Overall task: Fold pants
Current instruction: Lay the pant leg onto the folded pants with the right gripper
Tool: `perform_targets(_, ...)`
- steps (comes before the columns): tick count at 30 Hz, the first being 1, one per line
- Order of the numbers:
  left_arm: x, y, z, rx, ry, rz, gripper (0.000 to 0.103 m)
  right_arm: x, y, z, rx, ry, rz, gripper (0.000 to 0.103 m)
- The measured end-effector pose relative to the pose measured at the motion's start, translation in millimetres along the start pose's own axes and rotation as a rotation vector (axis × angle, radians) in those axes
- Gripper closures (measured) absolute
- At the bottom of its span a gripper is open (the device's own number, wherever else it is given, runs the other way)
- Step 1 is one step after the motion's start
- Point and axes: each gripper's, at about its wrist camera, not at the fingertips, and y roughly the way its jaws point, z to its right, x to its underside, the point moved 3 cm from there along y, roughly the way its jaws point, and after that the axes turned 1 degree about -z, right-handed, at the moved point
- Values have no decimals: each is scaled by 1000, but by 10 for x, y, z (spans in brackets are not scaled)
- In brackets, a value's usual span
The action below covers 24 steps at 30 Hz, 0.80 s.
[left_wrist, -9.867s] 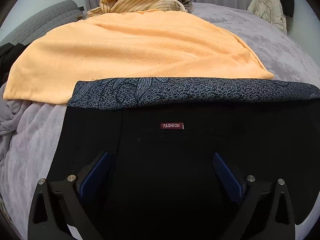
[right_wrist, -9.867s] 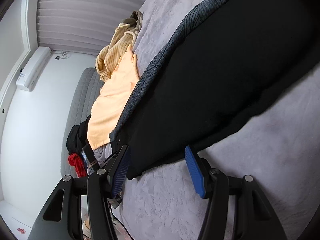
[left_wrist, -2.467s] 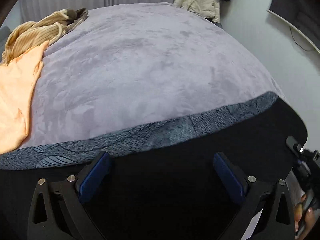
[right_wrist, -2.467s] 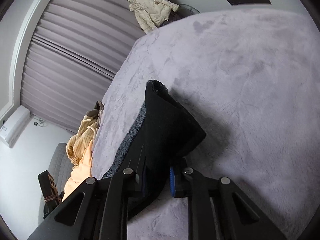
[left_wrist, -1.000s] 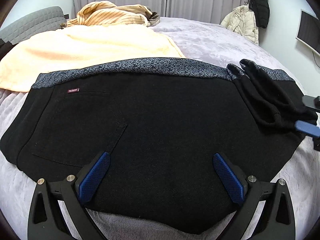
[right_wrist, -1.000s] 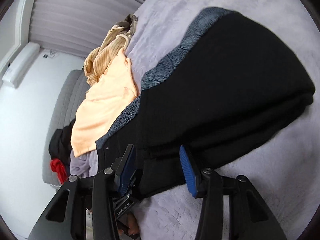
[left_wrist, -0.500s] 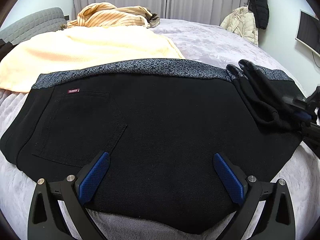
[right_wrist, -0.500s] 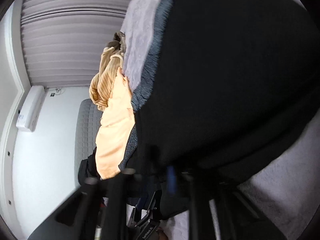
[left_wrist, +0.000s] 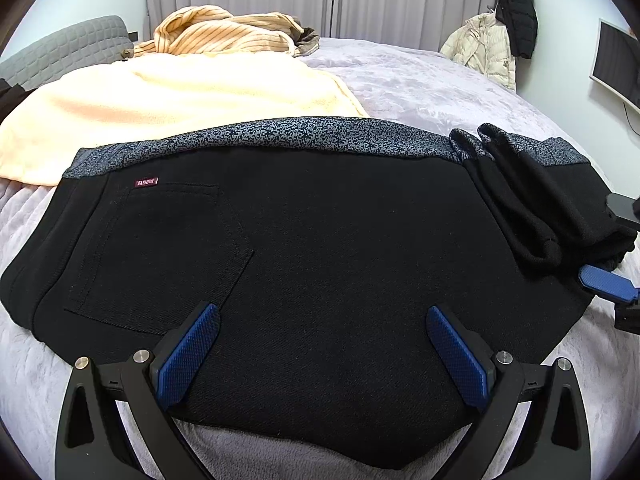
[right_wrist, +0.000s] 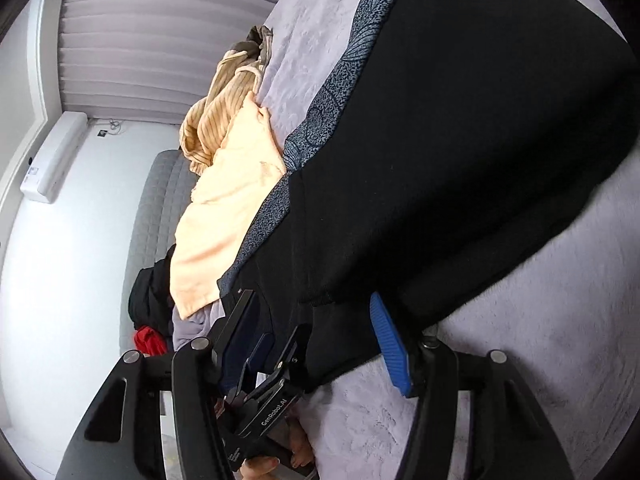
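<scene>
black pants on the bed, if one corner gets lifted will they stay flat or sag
The black pants would probably sag: the cuff end already lies in soft rolls. The thick-looking fabric likely has some weight. The plush bedspread may drag on them, so a push would likely bunch them rather than slide them.

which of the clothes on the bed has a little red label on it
The black pants, spread nearest the left tool. The pale yellow towel and striped top behind show no label.

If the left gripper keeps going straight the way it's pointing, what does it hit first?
Most likely the black pants spread on the bed: the open left gripper points down at the cloth between its fingers, with nothing showing in between. How far off the cloth lies is unclear.
</scene>
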Motion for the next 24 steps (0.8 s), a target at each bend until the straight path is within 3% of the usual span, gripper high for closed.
perform_targets(4,-5,2,1,0,0,0,0,-154,152,148,-40,113,47,42)
perform_targets(6,-5,3,2,-1,0,0,0,-180,219,226,-63,169,60,45)
perform_targets(9,-5,1,3,1,-1,1,0,-161,211,273,-76,195,62,59)
perform_targets(12,-9,3,6,4,-4,2,0,-102,137,337,-163,235,72,61)
perform_targets(13,-10,4,6,5,-5,3,0,-72,107,335,-180,239,71,60)
perform_targets(16,-19,10,8,5,-5,4,0,9,2,246,-145,174,102,37)
perform_targets(18,-17,7,10,5,-6,4,0,7,-21,197,-101,131,133,35)
perform_targets(21,-16,7,12,4,-6,3,0,-84,72,211,-87,170,152,35)
perform_targets(22,-20,9,10,4,-6,2,0,-146,141,205,-92,188,154,36)
perform_targets(24,-23,11,8,7,-7,0,0,-214,201,216,-83,226,142,67)
